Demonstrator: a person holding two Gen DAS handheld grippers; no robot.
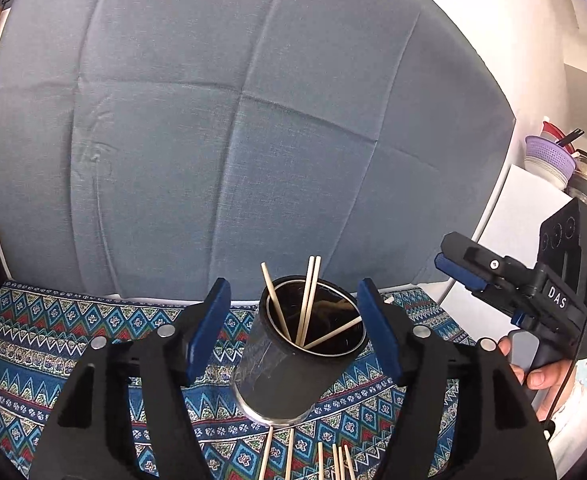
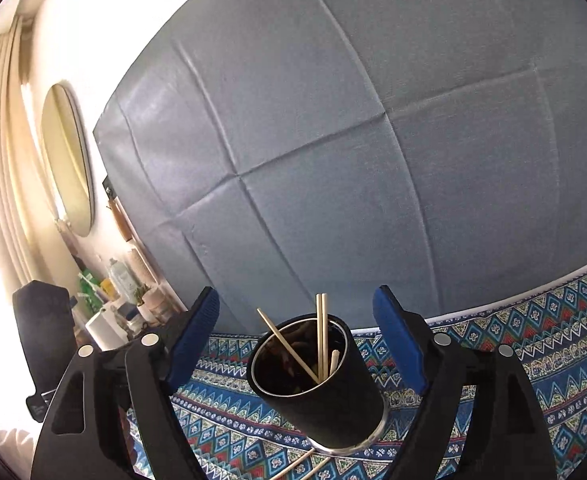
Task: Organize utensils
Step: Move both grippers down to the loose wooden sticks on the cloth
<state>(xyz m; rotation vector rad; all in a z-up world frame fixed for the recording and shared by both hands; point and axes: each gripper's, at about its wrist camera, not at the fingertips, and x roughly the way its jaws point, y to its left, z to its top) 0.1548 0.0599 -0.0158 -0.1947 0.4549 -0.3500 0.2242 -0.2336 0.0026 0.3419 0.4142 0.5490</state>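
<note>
A black cylindrical holder stands on the patterned cloth with several wooden chopsticks leaning inside it. My left gripper is open, its blue pads on either side of the holder's rim and clear of it. More loose chopsticks lie on the cloth in front of the holder. The right gripper hovers at the right, held by a hand. In the right wrist view the right gripper is open and empty, straddling the holder and its chopsticks without contact. Two loose chopsticks lie below.
The patterned cloth covers the table, and a grey-blue fabric backdrop hangs behind it. A purple colander and metal pots sit at the far right. Bottles and a paper roll crowd the left, under an oval mirror.
</note>
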